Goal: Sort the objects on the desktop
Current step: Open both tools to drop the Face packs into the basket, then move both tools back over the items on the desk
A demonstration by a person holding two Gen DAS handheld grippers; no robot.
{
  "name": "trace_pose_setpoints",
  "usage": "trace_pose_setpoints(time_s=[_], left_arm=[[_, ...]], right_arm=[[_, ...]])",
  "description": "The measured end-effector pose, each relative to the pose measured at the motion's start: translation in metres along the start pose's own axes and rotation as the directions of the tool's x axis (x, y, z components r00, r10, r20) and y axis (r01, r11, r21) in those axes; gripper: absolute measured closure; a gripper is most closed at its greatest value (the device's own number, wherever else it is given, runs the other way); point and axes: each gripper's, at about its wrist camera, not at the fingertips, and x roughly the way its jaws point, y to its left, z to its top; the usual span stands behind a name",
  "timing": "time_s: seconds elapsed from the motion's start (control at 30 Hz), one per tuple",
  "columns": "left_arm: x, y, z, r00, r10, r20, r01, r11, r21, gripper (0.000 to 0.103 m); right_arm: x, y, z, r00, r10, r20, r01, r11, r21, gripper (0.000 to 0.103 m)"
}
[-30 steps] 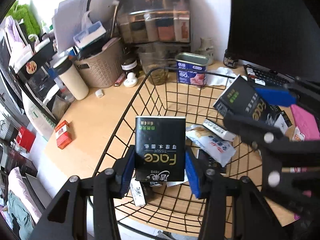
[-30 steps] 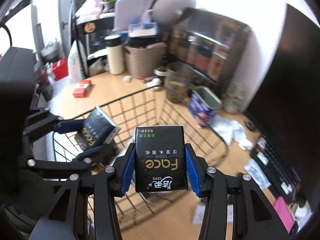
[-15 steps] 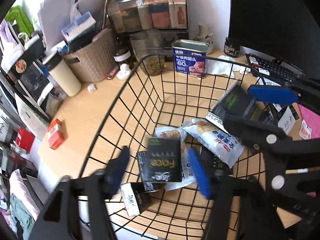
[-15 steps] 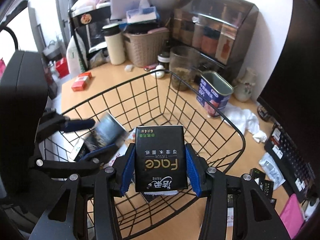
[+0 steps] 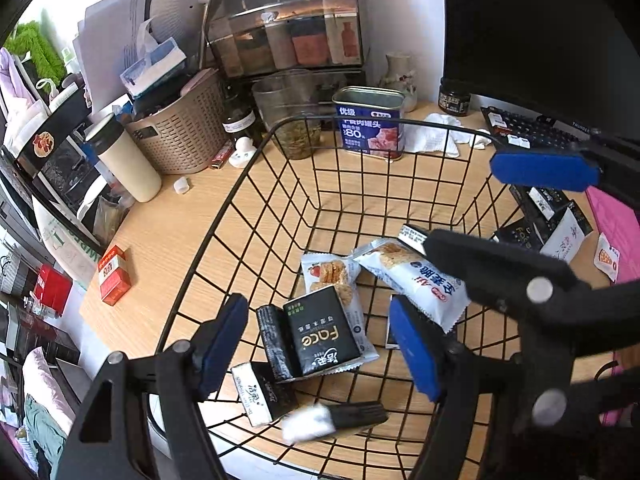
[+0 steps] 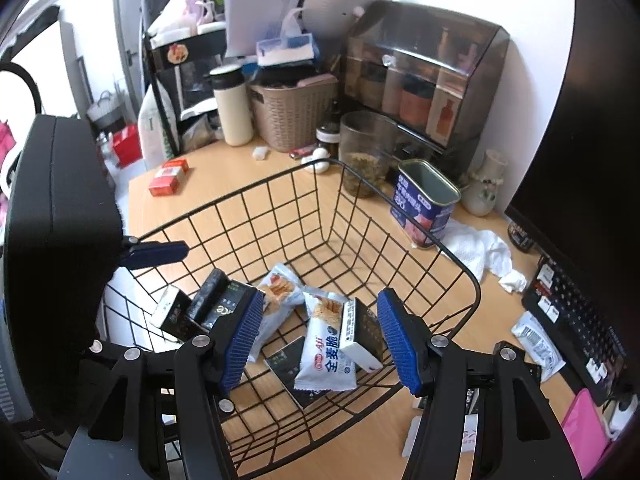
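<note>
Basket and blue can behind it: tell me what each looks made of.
Basket: thin metal wire, matte black coating, judging by the open welded-looking grid. Blue can: probably tinplate; bare silvery rim and inside, with a glossy printed blue wrap or coating outside.

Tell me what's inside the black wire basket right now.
Inside the wire basket: black Face tissue packs, two white cracker packets and a marker-like stick. Whatever lies beneath the packets is covered.

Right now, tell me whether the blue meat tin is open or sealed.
Open: the blue meat tin stands upright beside the wire basket, lidless, with its bare metal inside showing.
</note>
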Motion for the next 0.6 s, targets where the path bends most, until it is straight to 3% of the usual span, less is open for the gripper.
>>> trace_pose_setpoints(time_s=[0.3,0.4,0.5,0.6], left_arm=[[-0.002,-0.004,0.0,1.0,-0.006,-0.013,0.006,1.0,0.007,0.026],[-0.022,-0.004,0.002,0.999,-0.035,0.027,0.035,0.999,-0.019,0.026],[-0.043,-0.014,-0.001,0.991,-0.114,0.068,0.115,0.993,-0.012,0.026],[-0.055,-0.037,-0.008,0.987,-0.14,0.075,0.138,0.99,0.039,0.026]], right_arm=[[-0.002,0.002,0.0,1.0,0.005,-0.005,-0.005,1.0,-0.004,0.044],[-0.016,-0.003,-0.001,1.0,0.007,0.0,-0.007,1.0,0.005,0.044],[-0.042,-0.018,-0.016,0.999,-0.037,0.018,0.037,0.999,0.014,0.044],[-0.065,-0.043,-0.04,0.993,-0.117,0.009,0.117,0.992,0.045,0.044]])
